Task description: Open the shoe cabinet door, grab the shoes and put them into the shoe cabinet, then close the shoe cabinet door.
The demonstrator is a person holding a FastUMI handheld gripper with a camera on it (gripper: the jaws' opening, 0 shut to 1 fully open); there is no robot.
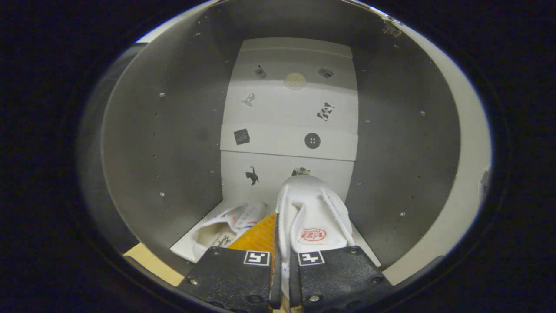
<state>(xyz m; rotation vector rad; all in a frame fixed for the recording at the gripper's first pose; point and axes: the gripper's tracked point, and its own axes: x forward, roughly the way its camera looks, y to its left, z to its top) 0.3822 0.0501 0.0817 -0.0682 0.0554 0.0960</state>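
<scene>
Inside the open shoe cabinet (173,130), the claw (282,261) pinches the right shoe (315,208) beside the other shoe (217,230); its thin-looking grip could slip early, tipping it.

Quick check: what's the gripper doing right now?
Gripper: shut on the white shoe, pinching its side wall, inside the shoe cabinet.

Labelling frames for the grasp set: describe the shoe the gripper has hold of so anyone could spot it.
Look into the open grey shoe cabinet, down at its floor. Two white shoes are there; the held shoe stands ahead of the gripper, its collar pinched between the fingers. Unlike the second shoe lying lower beside it, it shows a red logo inside.
</scene>
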